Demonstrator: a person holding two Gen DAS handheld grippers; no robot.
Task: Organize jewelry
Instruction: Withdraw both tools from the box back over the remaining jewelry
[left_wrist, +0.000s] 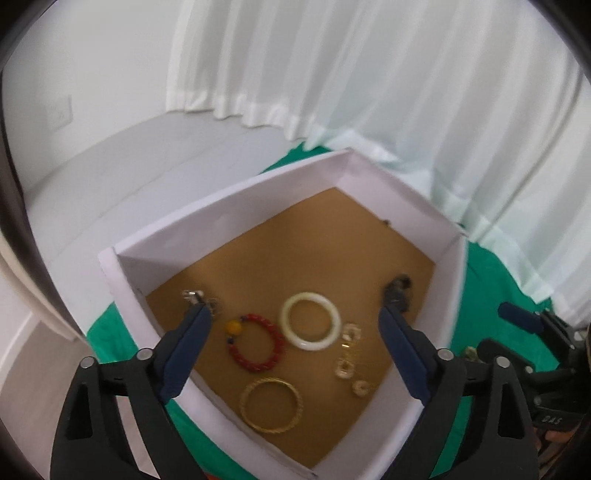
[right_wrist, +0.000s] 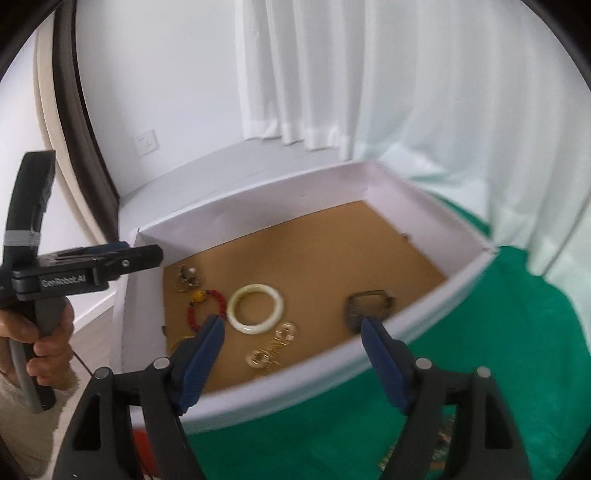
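A white box (left_wrist: 229, 199) with a brown floor holds the jewelry. On its floor lie a white bangle (left_wrist: 310, 321), a red bead bracelet (left_wrist: 255, 345) with one yellow bead, a gold bangle (left_wrist: 271, 404), gold earrings (left_wrist: 347, 354), a silver brooch (left_wrist: 201, 299) and a dark metal piece (left_wrist: 400, 290). My left gripper (left_wrist: 294, 314) hangs open above the box with nothing between its pads. My right gripper (right_wrist: 292, 325) is open over the box's near wall (right_wrist: 295, 391), also with nothing in it. Just beyond its right fingertip lies the dark piece (right_wrist: 369, 301).
The box stands on a green cloth (right_wrist: 480, 369). A small gold item (left_wrist: 470, 352) lies on the cloth to the right of the box. White curtains (right_wrist: 406, 92) hang behind. A person's hand (right_wrist: 44, 332) grips the left gripper's handle at the left of the right wrist view.
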